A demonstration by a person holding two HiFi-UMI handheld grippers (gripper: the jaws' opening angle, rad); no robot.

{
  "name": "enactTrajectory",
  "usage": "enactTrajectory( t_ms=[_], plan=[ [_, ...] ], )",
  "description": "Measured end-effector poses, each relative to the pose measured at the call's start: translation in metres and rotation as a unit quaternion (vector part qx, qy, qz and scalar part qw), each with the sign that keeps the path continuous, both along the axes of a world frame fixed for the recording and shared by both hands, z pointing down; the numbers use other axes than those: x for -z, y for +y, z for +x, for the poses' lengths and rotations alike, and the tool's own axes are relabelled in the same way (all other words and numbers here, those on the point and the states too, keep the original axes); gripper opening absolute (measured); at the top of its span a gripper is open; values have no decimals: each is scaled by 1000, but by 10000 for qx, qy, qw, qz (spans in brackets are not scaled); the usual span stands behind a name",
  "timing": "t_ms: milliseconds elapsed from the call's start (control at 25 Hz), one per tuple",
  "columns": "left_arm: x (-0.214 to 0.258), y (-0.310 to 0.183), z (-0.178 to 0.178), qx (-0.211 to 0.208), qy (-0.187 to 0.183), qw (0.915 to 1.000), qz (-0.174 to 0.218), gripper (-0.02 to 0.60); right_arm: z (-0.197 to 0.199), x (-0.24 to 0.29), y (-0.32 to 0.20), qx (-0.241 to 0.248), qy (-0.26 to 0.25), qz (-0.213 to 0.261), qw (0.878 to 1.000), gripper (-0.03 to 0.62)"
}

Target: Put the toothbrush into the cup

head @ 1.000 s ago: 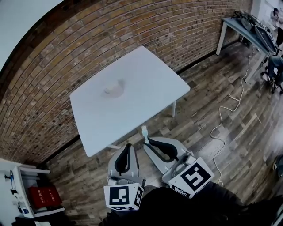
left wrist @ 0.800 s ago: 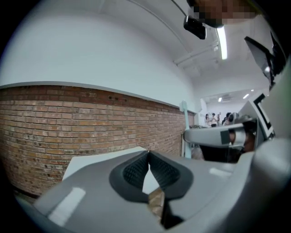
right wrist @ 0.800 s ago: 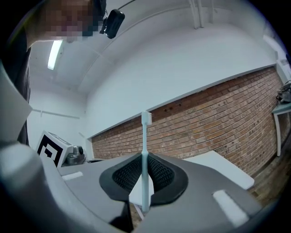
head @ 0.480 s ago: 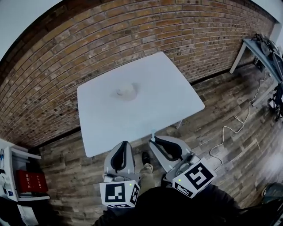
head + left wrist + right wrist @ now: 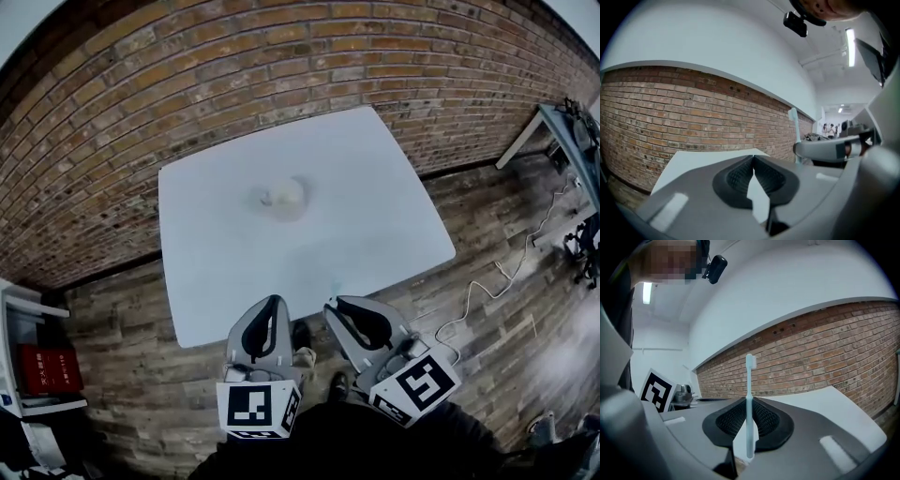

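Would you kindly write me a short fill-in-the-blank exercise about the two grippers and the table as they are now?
1. The right gripper is shut on the toothbrush, whose bristles point ____.
2. The left gripper, its jaws together, holds ____.
3. The cup stands on the ____ table, apart from both grippers.
4. Beyond the table rises a ____ wall.

Missing words: up; nothing; white; brick.
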State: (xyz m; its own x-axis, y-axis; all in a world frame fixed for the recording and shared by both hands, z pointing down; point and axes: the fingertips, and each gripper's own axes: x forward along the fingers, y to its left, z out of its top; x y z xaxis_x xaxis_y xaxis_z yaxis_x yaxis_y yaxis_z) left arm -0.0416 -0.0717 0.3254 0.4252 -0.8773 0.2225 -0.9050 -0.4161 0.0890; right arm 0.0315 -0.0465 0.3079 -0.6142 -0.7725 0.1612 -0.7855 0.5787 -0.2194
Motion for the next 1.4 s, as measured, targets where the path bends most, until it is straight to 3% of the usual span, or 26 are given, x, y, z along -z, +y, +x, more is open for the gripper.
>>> enactTrajectory(
  t_ms=[360,800,1040,1400],
  plan=[
    [-23,-77,-23,-6,-25,9995,-324,8,-27,-24,-79,47,32,-328,9994,40],
    [-9,-159,-74,66,231,9995,-180,8,-83,-4,-160,221,388,-180,9988,40],
    [6,-182,-67,-97,299,9995,21,8,-81,15,-182,132,470,38,9988,40],
    [4,-203,-50,-136,253,9996,-47,8,-71,14,-204,208,421,-5,9989,40]
  ],
)
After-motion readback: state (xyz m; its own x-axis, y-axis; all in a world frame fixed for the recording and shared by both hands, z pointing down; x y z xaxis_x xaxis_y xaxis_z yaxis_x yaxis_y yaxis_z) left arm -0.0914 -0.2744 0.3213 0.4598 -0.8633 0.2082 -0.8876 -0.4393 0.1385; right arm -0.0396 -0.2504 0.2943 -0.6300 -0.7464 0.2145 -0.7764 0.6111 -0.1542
